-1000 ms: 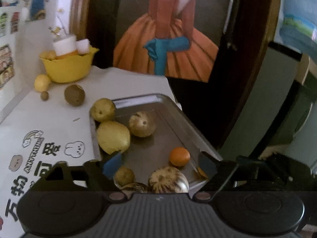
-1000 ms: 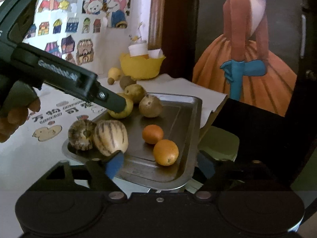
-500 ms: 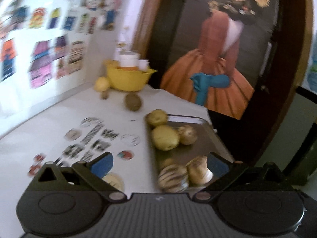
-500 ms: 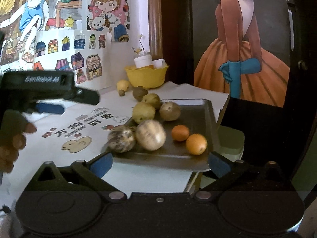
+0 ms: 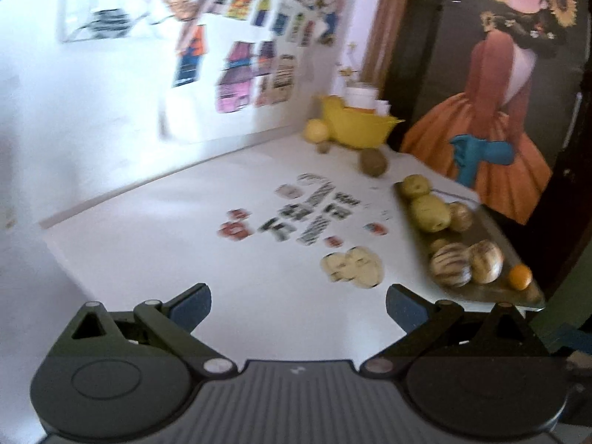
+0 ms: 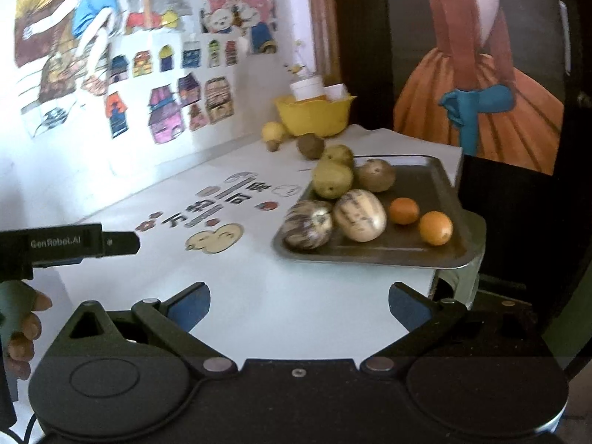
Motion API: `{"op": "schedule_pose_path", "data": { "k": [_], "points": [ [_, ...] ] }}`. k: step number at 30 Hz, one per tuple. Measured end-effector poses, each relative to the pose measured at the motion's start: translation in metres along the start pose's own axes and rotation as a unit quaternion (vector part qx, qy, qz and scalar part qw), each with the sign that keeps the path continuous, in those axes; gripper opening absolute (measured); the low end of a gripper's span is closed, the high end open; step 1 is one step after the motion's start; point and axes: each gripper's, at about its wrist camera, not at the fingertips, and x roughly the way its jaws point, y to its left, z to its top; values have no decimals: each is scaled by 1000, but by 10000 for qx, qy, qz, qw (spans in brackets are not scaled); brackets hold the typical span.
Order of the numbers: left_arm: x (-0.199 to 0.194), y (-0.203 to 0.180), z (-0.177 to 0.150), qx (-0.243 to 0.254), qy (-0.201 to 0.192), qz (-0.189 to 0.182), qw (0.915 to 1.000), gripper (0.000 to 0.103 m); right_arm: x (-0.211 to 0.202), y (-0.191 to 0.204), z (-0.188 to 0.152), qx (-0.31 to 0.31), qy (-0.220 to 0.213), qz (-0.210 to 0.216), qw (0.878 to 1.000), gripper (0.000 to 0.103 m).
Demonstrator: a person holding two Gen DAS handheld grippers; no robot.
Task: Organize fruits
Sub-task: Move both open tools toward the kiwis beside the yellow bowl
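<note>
A metal tray sits at the table's right edge and holds several fruits: two striped melons, two oranges, yellow pears and a brown fruit. The tray also shows in the left wrist view. My right gripper is open and empty, back from the tray over the near table. My left gripper is open and empty, over the bare table left of the tray. The left gripper body shows at the left of the right wrist view.
A yellow bowl with white cups stands at the back by the wall. A lemon, a small brown fruit and a kiwi lie loose on the white table near it. Stickers cover the table's middle.
Both grippers have pulled back from the tray. The left one swung left and away, so the tray now lies at its right. Both stay open.
</note>
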Motion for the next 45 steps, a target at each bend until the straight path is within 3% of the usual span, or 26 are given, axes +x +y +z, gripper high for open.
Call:
{"op": "schedule_pose_path", "data": {
  "k": [14, 25, 33, 40, 45],
  "points": [
    [-19, 43, -6, -369, 63, 547, 9978, 103, -2, 26, 9, -205, -119, 226, 9995, 102],
    [5, 49, 35, 7, -9, 622, 9981, 103, 31, 15, 69, -726, -162, 425, 9963, 102],
    [52, 33, 86, 307, 48, 319, 9990, 103, 58, 2, 117, -868, -443, 404, 9944, 102],
    [112, 2, 121, 1063, 151, 345, 9936, 103, 88, -16, 143, -791, -608, 392, 9942, 102],
    [153, -12, 131, 1472, 235, 301, 9884, 103, 120, -30, 153, -726, -363, 317, 9962, 102]
  ]
}}
